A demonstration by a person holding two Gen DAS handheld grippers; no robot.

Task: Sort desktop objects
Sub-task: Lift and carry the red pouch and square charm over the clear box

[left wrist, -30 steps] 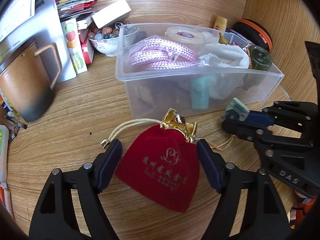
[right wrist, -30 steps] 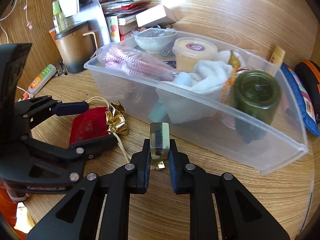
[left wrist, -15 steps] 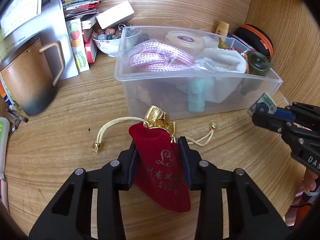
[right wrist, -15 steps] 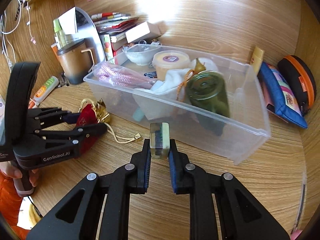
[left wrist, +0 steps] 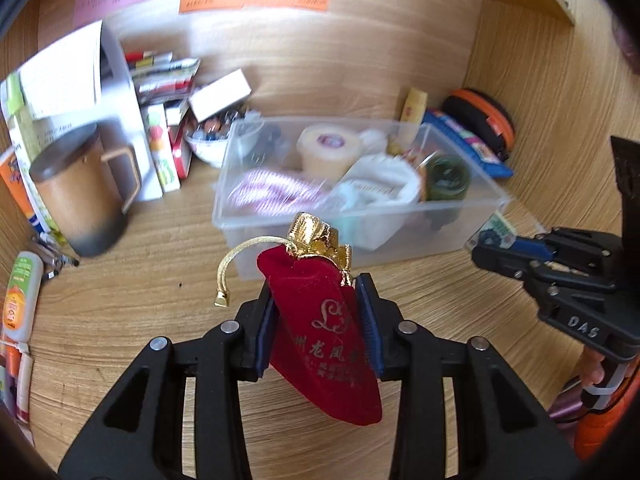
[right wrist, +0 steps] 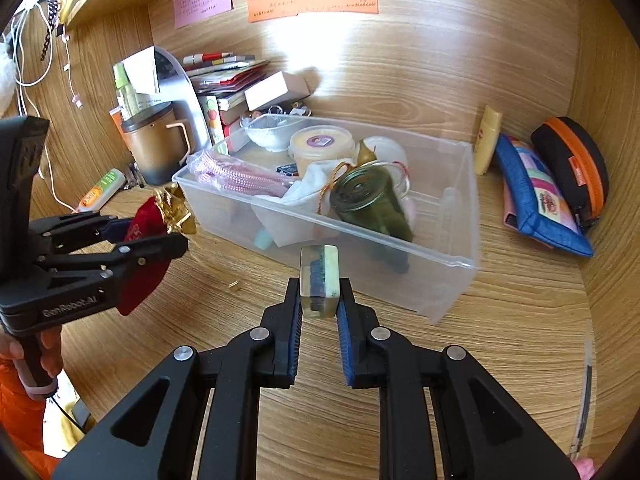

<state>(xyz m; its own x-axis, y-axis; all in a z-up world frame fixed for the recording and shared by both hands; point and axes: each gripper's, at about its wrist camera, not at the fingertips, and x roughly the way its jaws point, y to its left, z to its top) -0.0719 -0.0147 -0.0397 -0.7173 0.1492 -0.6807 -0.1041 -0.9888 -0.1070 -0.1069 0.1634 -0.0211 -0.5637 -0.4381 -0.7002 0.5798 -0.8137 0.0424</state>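
My left gripper (left wrist: 316,312) is shut on a red velvet pouch (left wrist: 324,336) with a gold neck and cord, held above the wooden desk in front of the clear plastic bin (left wrist: 360,220). The pouch also shows in the right wrist view (right wrist: 144,236). My right gripper (right wrist: 319,304) is shut on a small clear block (right wrist: 319,280) with dark and pale green inside, held in front of the bin's near wall (right wrist: 360,264). The bin holds a pink rope (right wrist: 236,174), a white cloth, a cream tub and a green jar (right wrist: 372,204).
A brown mug (left wrist: 80,192), a grey stand with papers, boxes and a bowl of beads stand at the back left. A yellow tube (right wrist: 488,140), a blue pouch (right wrist: 536,196) and a black-orange case (right wrist: 572,168) lie right of the bin. A small gold bit (right wrist: 234,286) lies on the desk.
My left gripper closed on the red pouch and lifted it off the desk. My right gripper rose and drew back from the bin, still holding the block.
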